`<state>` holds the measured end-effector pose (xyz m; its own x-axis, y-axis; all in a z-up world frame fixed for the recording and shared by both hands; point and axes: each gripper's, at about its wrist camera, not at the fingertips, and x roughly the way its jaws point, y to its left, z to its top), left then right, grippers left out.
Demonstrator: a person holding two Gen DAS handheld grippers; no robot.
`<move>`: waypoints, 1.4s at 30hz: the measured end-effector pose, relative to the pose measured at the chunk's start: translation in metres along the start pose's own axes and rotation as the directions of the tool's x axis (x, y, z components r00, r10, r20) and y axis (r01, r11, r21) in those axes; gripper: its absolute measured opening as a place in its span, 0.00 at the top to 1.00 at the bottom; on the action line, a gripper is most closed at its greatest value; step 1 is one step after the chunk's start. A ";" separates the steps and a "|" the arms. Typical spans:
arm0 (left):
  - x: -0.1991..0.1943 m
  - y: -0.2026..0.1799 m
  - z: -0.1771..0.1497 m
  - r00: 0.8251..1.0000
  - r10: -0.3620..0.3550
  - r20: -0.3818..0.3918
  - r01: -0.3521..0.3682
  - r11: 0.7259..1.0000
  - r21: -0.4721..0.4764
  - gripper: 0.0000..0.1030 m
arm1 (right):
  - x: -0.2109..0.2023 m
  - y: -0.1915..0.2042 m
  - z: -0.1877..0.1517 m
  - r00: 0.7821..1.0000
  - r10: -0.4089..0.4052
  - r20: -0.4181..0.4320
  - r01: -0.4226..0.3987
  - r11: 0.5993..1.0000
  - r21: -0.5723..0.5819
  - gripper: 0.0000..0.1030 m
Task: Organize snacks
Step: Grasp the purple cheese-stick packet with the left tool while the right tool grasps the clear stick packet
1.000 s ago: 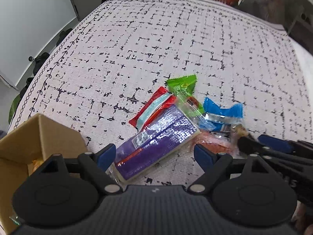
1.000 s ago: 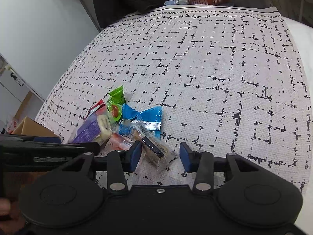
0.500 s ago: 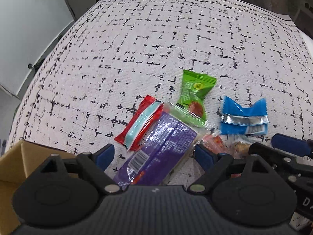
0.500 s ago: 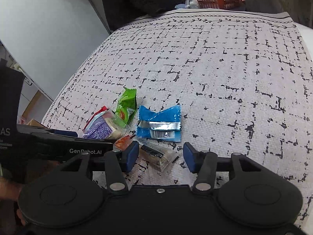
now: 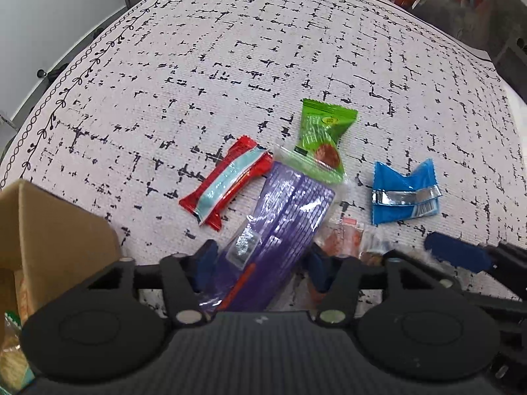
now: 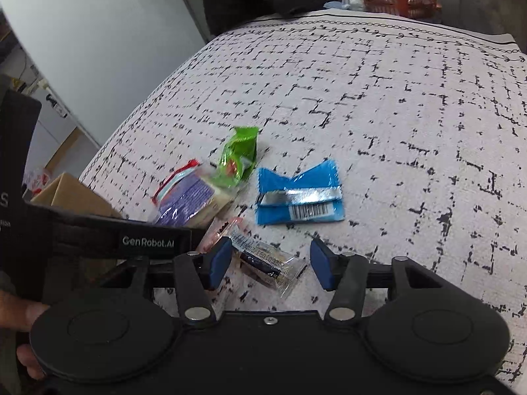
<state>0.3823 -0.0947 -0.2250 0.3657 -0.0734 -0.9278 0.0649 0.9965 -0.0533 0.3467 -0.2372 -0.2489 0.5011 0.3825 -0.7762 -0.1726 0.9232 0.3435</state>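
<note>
The patterned desk point(image 5: 230, 65) was seen wide and bare beyond the snack cluster, with room to lift. The cardboard box point(image 5: 56, 230) was set just left of it. The purple pack point(image 5: 283, 217) was being closed on by the left tongs point(image 5: 260, 263), pads not clearly pressing. The clear-wrapped bar point(image 6: 266, 260) was straddled by the right tongs point(image 6: 270, 263), closing too, ungripped. Next, it was judged, firm grips and carries boxward were called for.
</note>
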 end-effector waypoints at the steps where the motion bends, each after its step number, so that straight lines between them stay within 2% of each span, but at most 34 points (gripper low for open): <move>1: -0.001 -0.001 -0.002 1.000 0.001 0.003 -0.001 1.000 -0.002 0.50 | -0.001 -0.001 0.000 1.000 -0.001 -0.002 0.001 1.000 0.003 0.60; 2: -0.002 -0.001 -0.003 1.000 0.000 0.005 0.000 1.000 -0.006 0.52 | -0.002 -0.002 0.000 1.000 0.002 -0.008 -0.002 1.000 0.008 0.67; 7: -0.012 0.000 -0.007 1.000 -0.018 0.019 0.019 0.999 -0.038 0.56 | -0.010 -0.007 -0.004 1.000 0.022 -0.021 -0.021 0.999 0.033 0.82; 8: -0.015 0.001 -0.008 1.000 -0.022 0.022 0.023 0.999 -0.040 0.56 | -0.012 -0.007 -0.004 1.000 0.024 -0.016 -0.024 0.999 0.034 0.90; 9: -0.018 0.001 -0.009 0.999 -0.027 0.026 0.028 0.999 -0.045 0.56 | -0.015 -0.006 -0.004 1.000 0.021 -0.010 -0.021 0.999 0.030 0.93; 13: -0.030 0.000 -0.015 0.998 -0.035 0.049 0.038 0.997 -0.065 0.56 | -0.016 0.001 -0.004 1.000 -0.016 -0.014 0.016 1.000 0.000 0.92; 16: -0.037 0.003 -0.020 0.997 -0.044 0.063 0.050 0.995 -0.089 0.56 | -0.018 0.006 -0.002 1.000 -0.006 0.006 0.007 1.000 -0.020 0.88; 20: -0.045 0.007 -0.025 0.995 -0.052 0.081 0.061 0.992 -0.113 0.56 | -0.010 0.011 -0.004 1.000 -0.023 -0.017 0.022 0.999 -0.035 0.71; 22: -0.050 0.009 -0.027 0.994 -0.056 0.092 0.067 0.990 -0.128 0.56 | -0.013 0.012 -0.004 1.000 -0.030 0.001 0.030 0.999 -0.042 0.60; 23: -0.052 0.010 -0.028 0.993 -0.059 0.099 0.072 0.989 -0.132 0.56 | -0.014 0.014 -0.003 0.999 -0.036 0.016 0.037 0.998 -0.048 0.49; 24: -0.055 0.011 -0.029 0.992 -0.064 0.106 0.078 0.988 -0.136 0.56 | -0.014 0.015 -0.003 0.999 -0.040 0.028 0.042 0.998 -0.056 0.47; 29: -0.062 0.017 -0.033 0.986 -0.090 0.138 0.113 0.978 -0.176 0.56 | -0.001 0.024 -0.004 0.999 -0.049 0.002 0.049 0.994 -0.099 0.49; 31: -0.064 0.017 -0.033 0.984 -0.093 0.151 0.120 0.976 -0.183 0.56 | 0.005 0.027 -0.006 0.998 -0.053 -0.026 0.050 0.992 -0.114 0.57; 33: -0.064 0.017 -0.034 0.983 -0.094 0.155 0.122 0.975 -0.184 0.56 | 0.008 0.028 -0.009 0.996 -0.086 -0.028 0.081 0.988 -0.135 0.70; 35: -0.064 0.019 -0.035 0.983 -0.096 0.155 0.125 0.974 -0.189 0.56 | 0.007 0.026 -0.008 0.996 -0.078 -0.039 0.072 0.990 -0.125 0.79; 39: -0.069 0.021 -0.036 0.982 -0.095 0.163 0.127 0.972 -0.200 0.56 | -0.002 0.025 -0.009 0.996 -0.084 -0.038 0.080 0.990 -0.113 0.82; 42: -0.078 0.022 -0.036 0.978 -0.099 0.182 0.136 0.970 -0.203 0.56 | -0.014 0.027 -0.007 0.996 -0.084 -0.006 0.083 0.990 -0.114 0.82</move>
<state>0.3215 -0.0658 -0.1673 0.5207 -0.1776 -0.8351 -0.0758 0.9647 -0.2524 0.3286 -0.2175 -0.2324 0.5086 0.3040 -0.8055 -0.2264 0.9499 0.2156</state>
